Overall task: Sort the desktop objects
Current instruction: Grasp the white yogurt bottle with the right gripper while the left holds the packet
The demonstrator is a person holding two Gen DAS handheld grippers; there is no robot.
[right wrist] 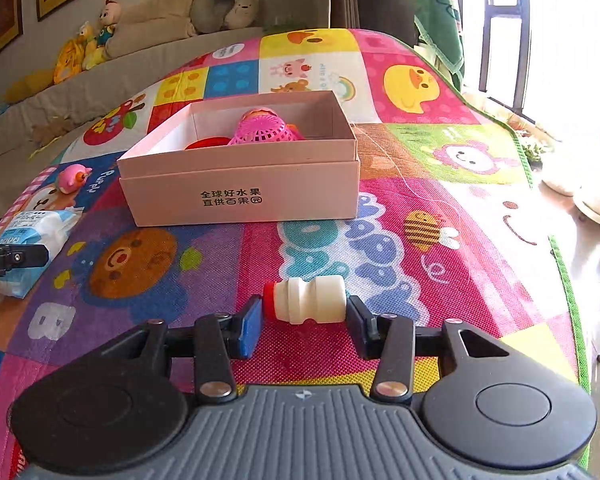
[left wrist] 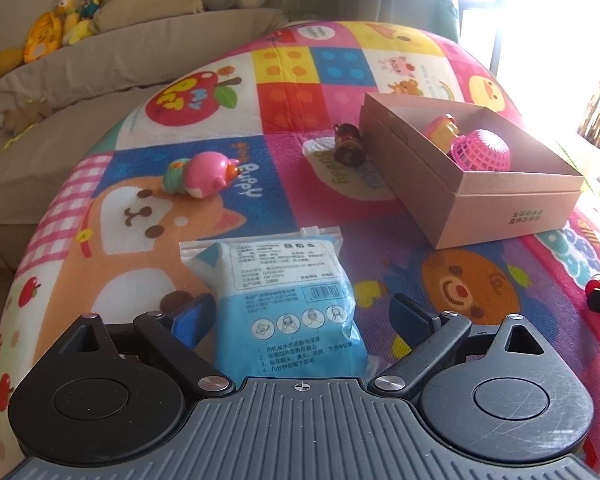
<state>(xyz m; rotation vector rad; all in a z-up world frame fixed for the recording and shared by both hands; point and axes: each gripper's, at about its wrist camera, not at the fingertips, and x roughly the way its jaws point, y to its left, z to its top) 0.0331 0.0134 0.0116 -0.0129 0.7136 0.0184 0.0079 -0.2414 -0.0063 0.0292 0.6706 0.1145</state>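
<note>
A blue-and-white sealed packet (left wrist: 284,312) lies flat on the colourful play mat (left wrist: 300,92). My left gripper (left wrist: 300,314) stands open astride it, with a gap at the right pad. My right gripper (right wrist: 306,322) is shut on a small white bottle with a red cap (right wrist: 304,300), held sideways by its two ends low over the mat (right wrist: 420,184). An open pink cardboard box (left wrist: 500,208) (right wrist: 240,200) holds a pink mesh basket (left wrist: 482,152) (right wrist: 264,132) and a yellow-red toy (left wrist: 444,128). A pink pig toy (left wrist: 204,174) (right wrist: 74,178) and a small dark figure (left wrist: 348,144) lie on the mat.
A beige sofa (left wrist: 100,60) with plush toys (left wrist: 72,12) runs along the far left. The mat ends at a green border (right wrist: 572,300) on the right, with bare floor and a bright window beyond. The left gripper (right wrist: 4,260) and packet (right wrist: 40,232) show at the right wrist view's left edge.
</note>
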